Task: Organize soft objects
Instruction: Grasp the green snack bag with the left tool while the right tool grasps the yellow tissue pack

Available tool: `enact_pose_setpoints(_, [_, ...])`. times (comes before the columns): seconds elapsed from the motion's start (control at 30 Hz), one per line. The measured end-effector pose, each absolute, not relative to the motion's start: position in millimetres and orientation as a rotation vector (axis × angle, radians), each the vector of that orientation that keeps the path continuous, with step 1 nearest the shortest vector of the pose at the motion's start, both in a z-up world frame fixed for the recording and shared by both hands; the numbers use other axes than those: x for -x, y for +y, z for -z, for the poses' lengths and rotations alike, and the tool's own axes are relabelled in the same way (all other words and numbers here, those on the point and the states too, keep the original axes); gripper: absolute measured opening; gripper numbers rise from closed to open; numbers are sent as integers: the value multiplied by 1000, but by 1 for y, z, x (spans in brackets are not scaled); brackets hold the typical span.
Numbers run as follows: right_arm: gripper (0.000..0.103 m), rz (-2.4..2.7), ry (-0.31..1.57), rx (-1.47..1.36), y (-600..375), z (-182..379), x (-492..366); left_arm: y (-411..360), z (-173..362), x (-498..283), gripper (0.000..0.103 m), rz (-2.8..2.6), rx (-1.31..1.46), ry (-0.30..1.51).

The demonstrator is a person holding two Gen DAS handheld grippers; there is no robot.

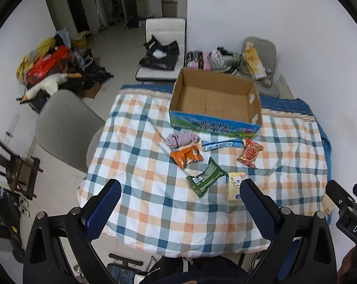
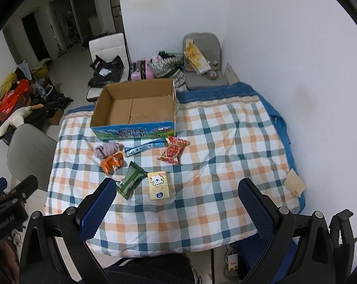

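An open, empty cardboard box [image 1: 213,99] [image 2: 135,108] stands at the far side of a table covered by a checked quilt [image 1: 154,189] [image 2: 213,165]. In front of it lie a lilac cloth [image 1: 182,139] [image 2: 108,149], an orange packet [image 1: 186,156] [image 2: 112,162], a blue strip packet [image 1: 222,144] [image 2: 146,147], a red packet [image 1: 250,152] [image 2: 174,150], a green packet [image 1: 205,177] [image 2: 131,180] and a pale yellow packet [image 1: 235,185] [image 2: 158,185]. My left gripper [image 1: 180,197] and right gripper [image 2: 177,195] are open and empty, above the near part of the table.
A grey chair [image 1: 64,123] [image 2: 31,151] stands left of the table, a white chair [image 1: 164,47] with a black bag behind it. Another grey chair [image 2: 202,71] with clutter is at the far right corner. A brown paper piece [image 2: 294,182] lies at the quilt's right edge.
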State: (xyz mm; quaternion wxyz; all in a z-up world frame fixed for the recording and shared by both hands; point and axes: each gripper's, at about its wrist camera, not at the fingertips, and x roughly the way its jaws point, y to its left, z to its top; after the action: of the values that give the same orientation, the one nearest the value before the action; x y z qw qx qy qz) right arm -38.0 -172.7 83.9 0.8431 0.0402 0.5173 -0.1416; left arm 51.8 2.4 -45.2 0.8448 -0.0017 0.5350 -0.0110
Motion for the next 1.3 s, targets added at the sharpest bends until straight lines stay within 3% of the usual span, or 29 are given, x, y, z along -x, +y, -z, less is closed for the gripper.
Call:
enact_pose_setpoints(0.8, [101, 164, 1618, -174, -192, 298, -114, -40, 292, -162, 103, 43, -239, 1430])
enact_pose_setpoints(0.87, [96, 141, 1659, -202, -191, 326, -120, -43, 307, -163, 103, 66, -265, 1448])
enact_pose_setpoints(0.97, [68, 125, 1717, -212, -190, 355, -124, -53, 328, -165, 103, 130, -300, 1478])
enact_pose_setpoints(1.17, [66, 185, 1727, -253, -214, 365, -125, -91, 365, -173, 103, 281, -367, 1543])
enact_pose_setpoints(1.27, [67, 192, 1750, -287, -225, 377, -129, -109, 385, -179, 90, 325, -419, 1580])
enact_pose_setpoints(1.3, [67, 182, 1755, -299, -227, 382, -130, -114, 394, -180, 73, 324, -441, 1596])
